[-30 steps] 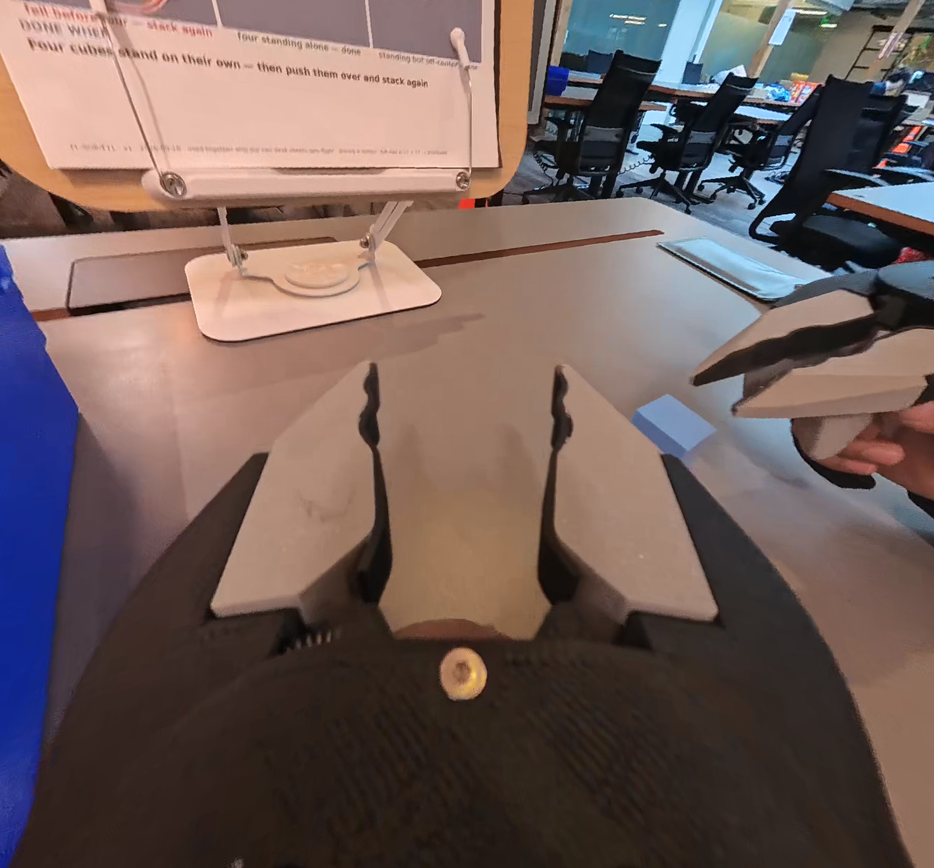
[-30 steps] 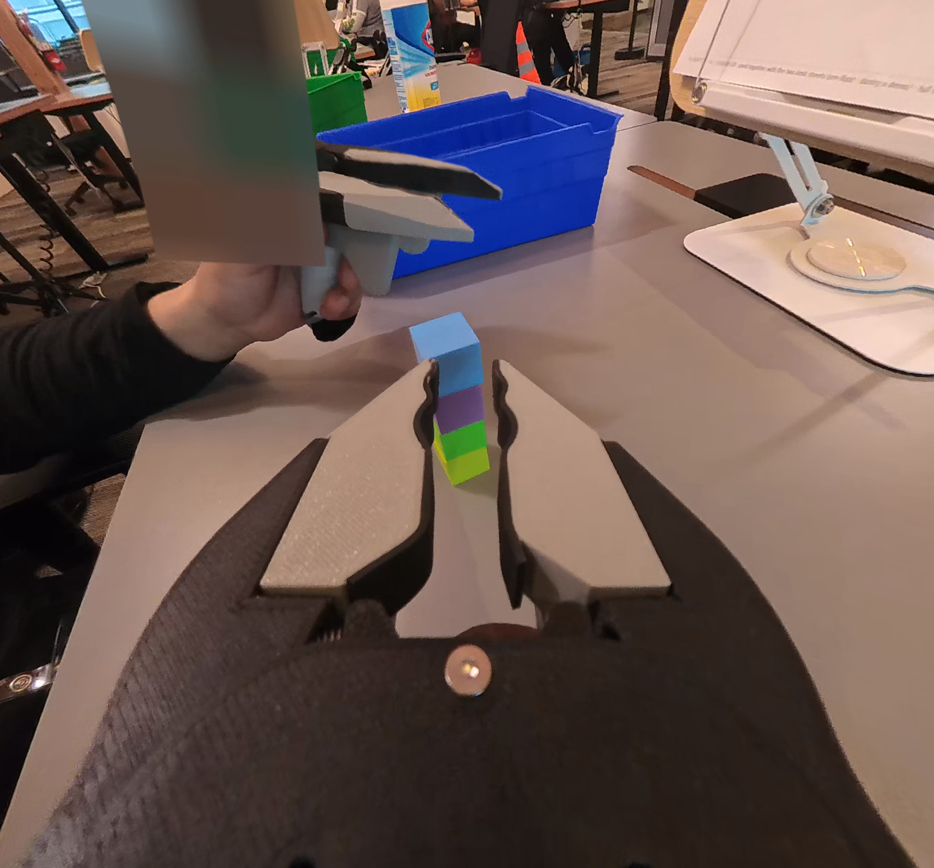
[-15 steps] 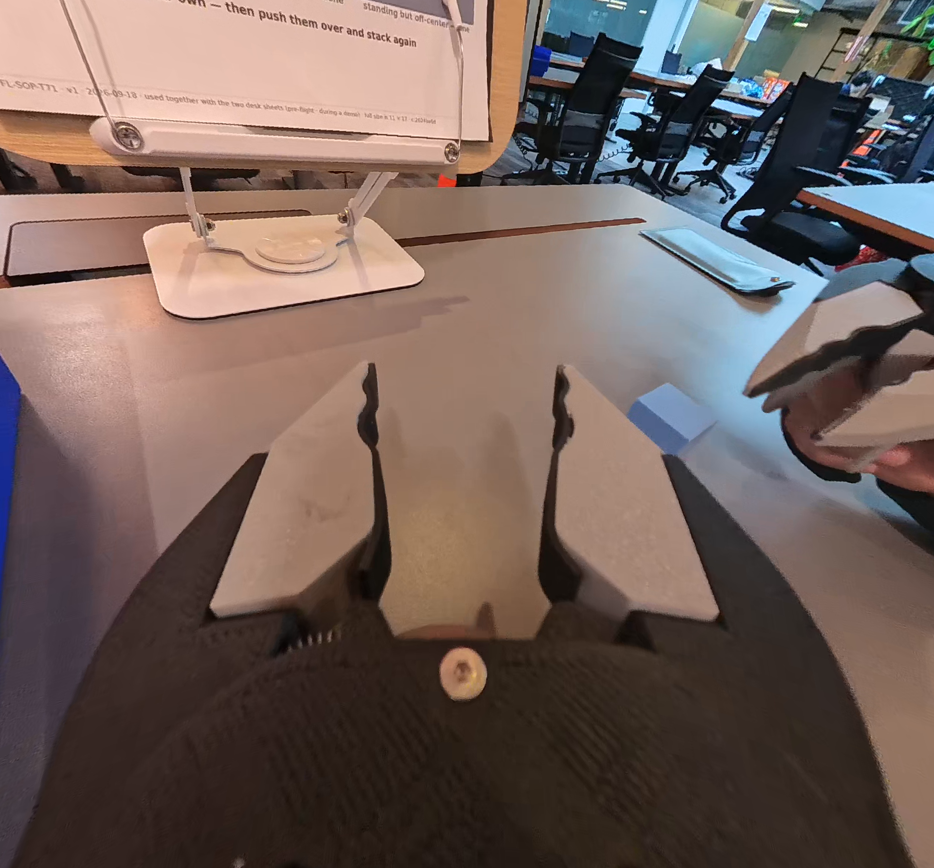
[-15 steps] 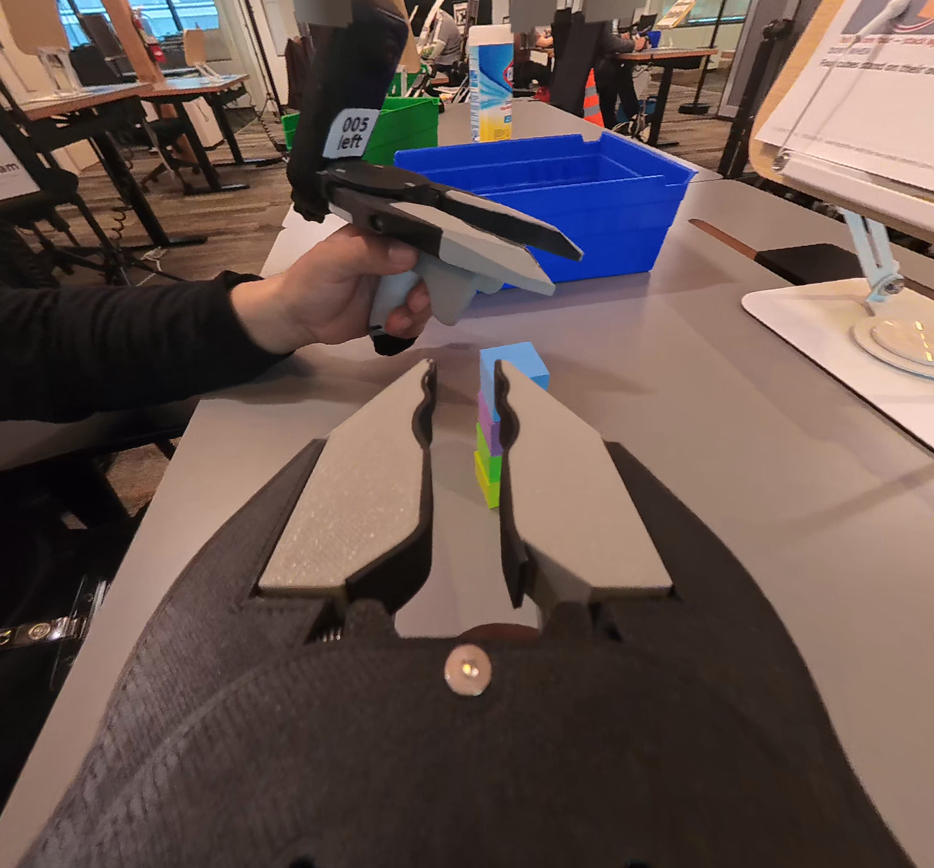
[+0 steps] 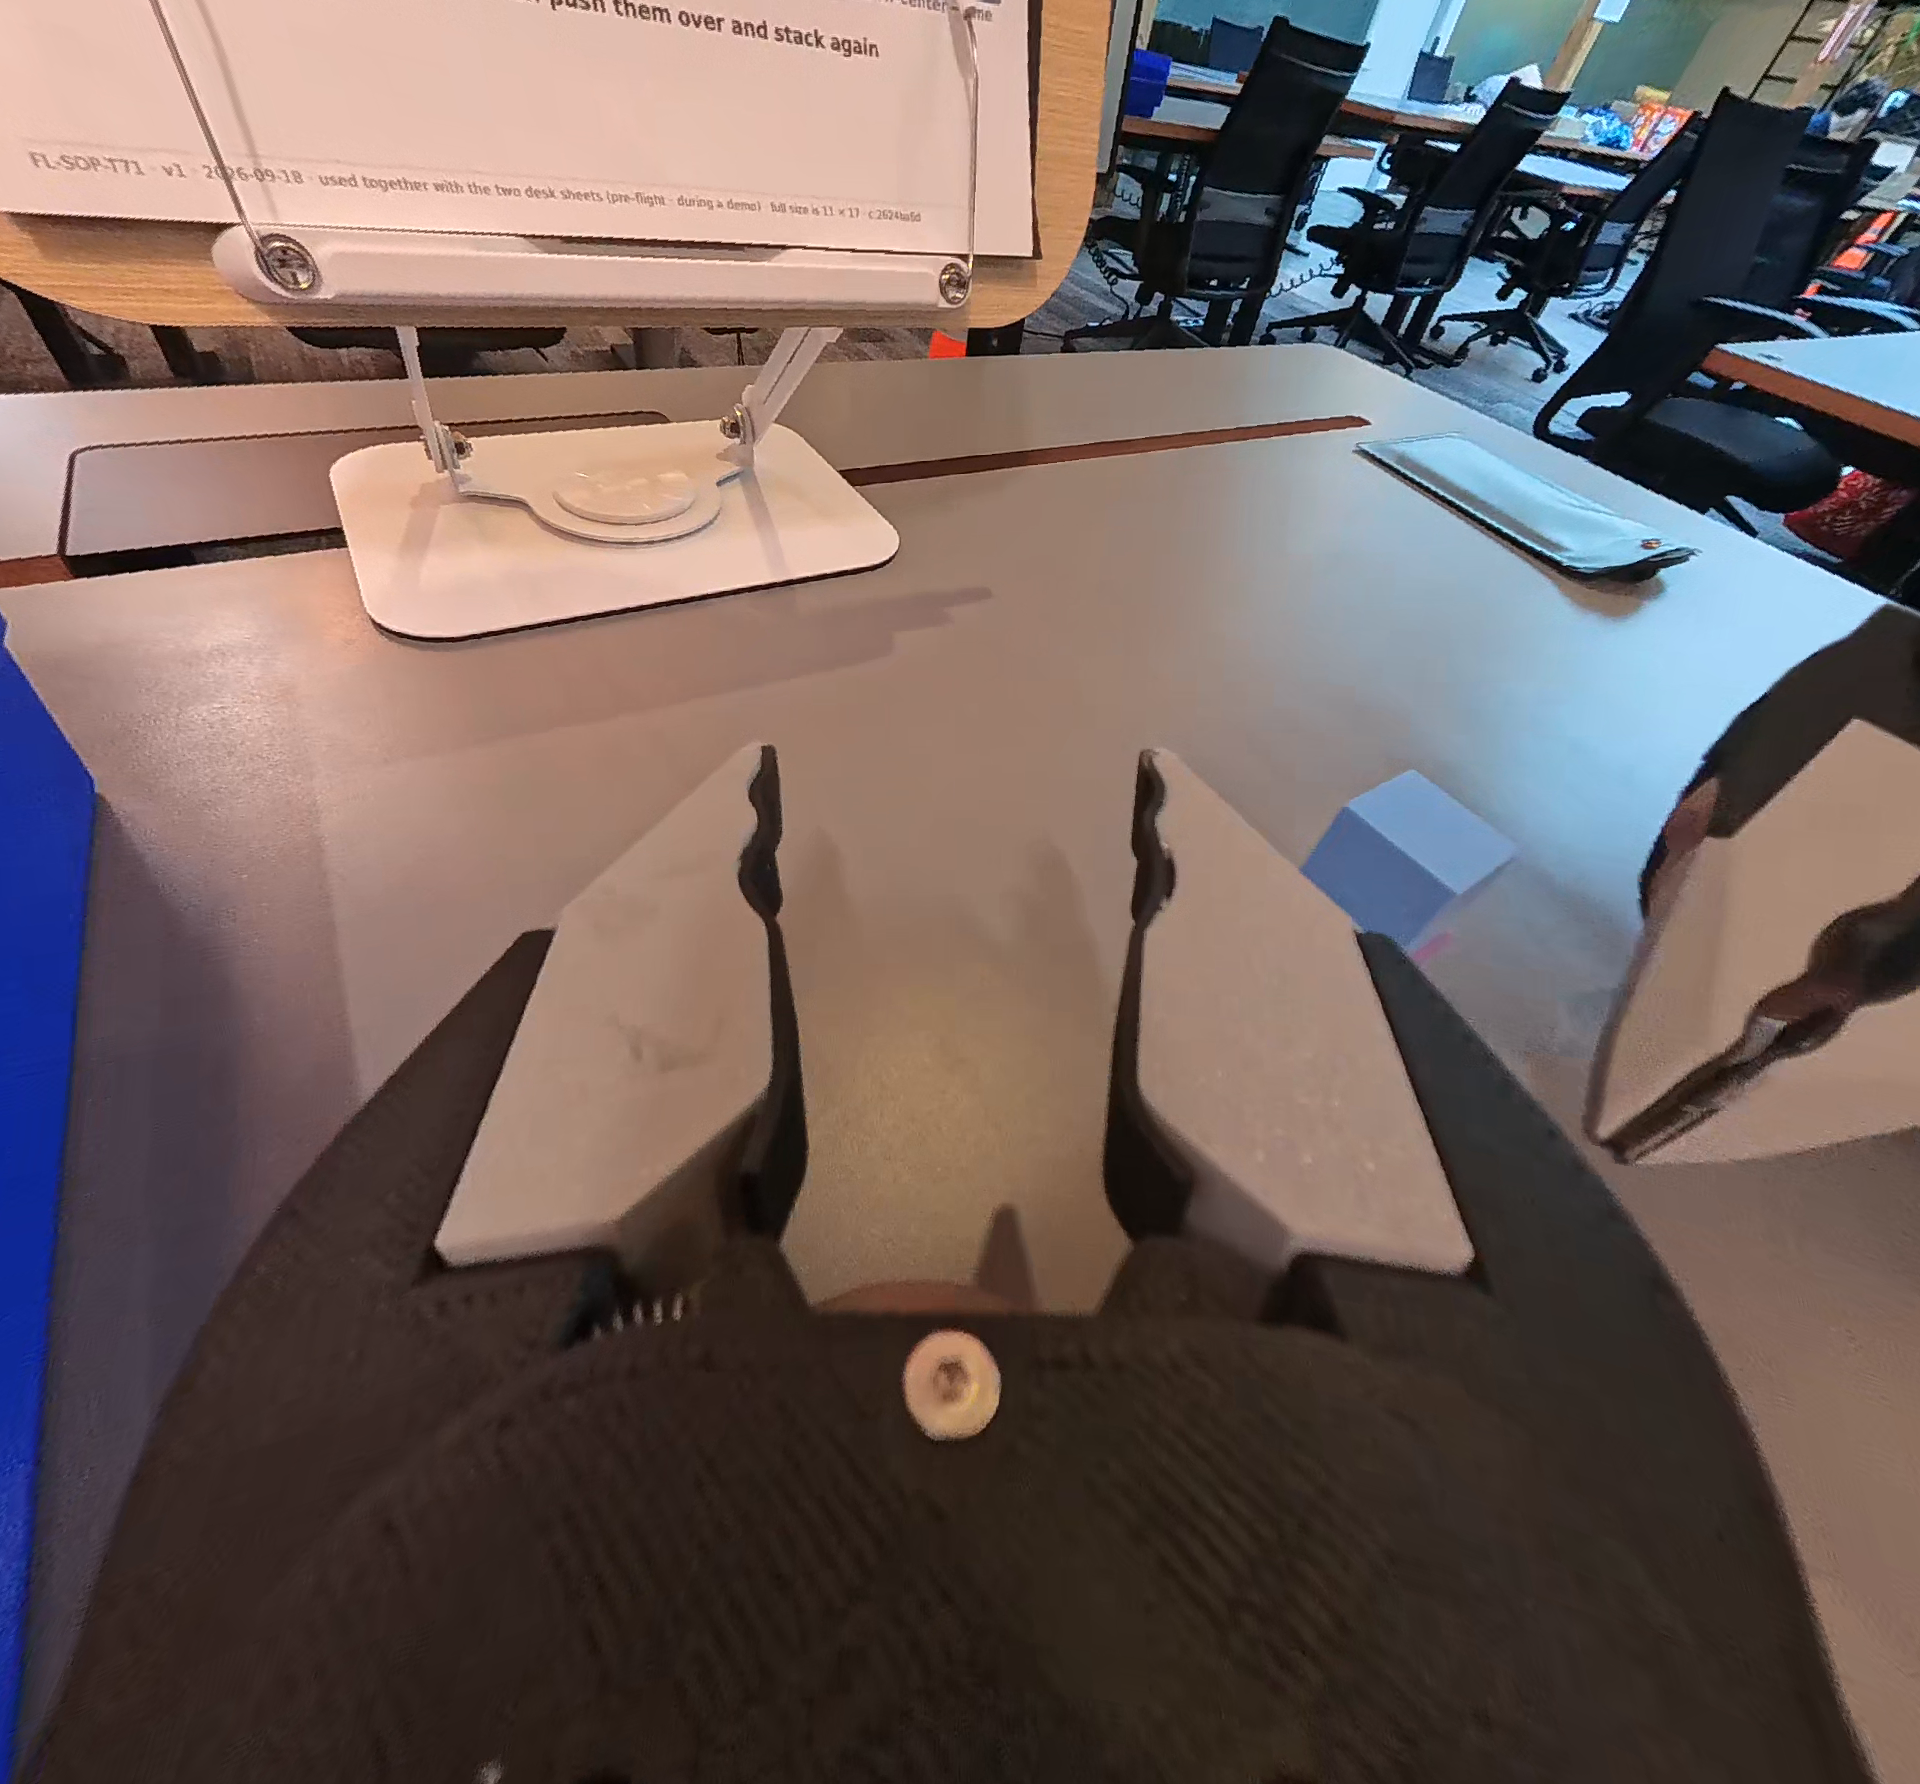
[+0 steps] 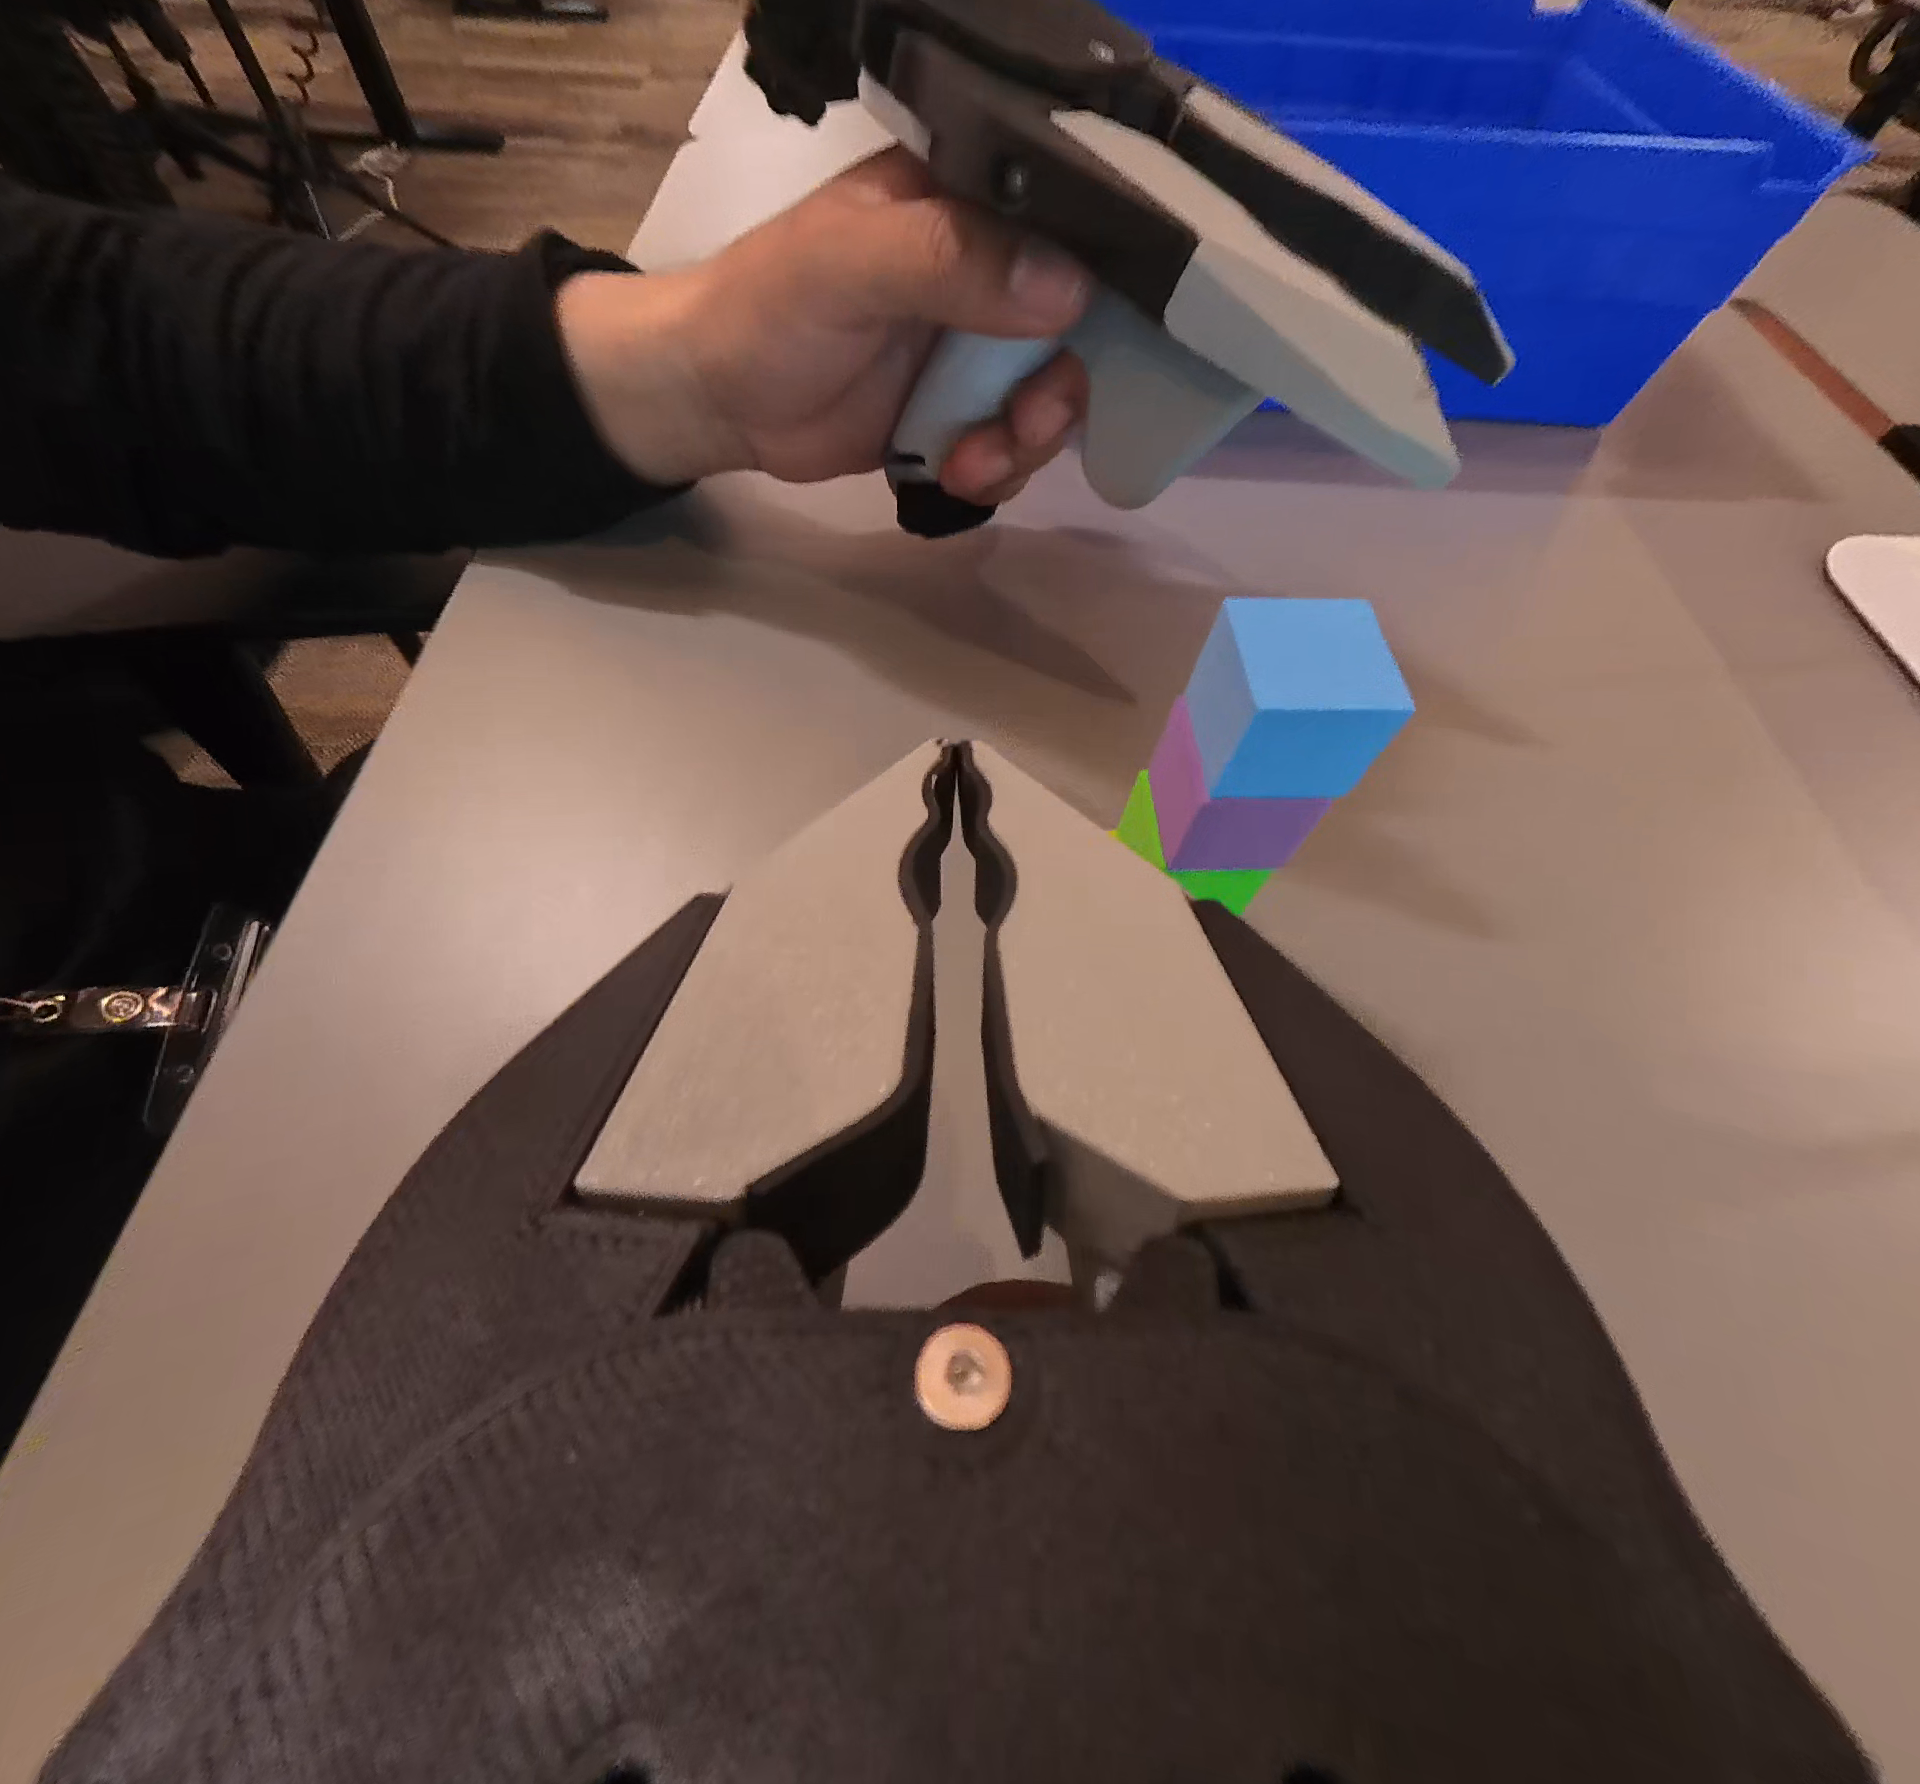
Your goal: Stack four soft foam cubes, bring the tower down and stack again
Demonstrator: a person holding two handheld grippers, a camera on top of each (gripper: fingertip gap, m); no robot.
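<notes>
Foam cubes — sky-blue, purple, green visible — stand stacked on the grey table. Right gripper closed empty, left gripper wide — toppling and restacking apparently remain

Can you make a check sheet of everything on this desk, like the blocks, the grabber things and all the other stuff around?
Surface: grey table, smooth, with a dark slot strip near the back.
Job's things: tower of foam cubes standing alone; blue cube on top, purple cube under it, green cube below, the bottom hidden.
Clutter: blue bin, white stand holding an instruction sheet, flat grey pouch.
Grippers: right gripper shut on nothing, beside the tower; left gripper open and bare, held by a hand above the table.
Cables: nothing seen on the table.
Surroundings: office chairs and other desks.
</notes>
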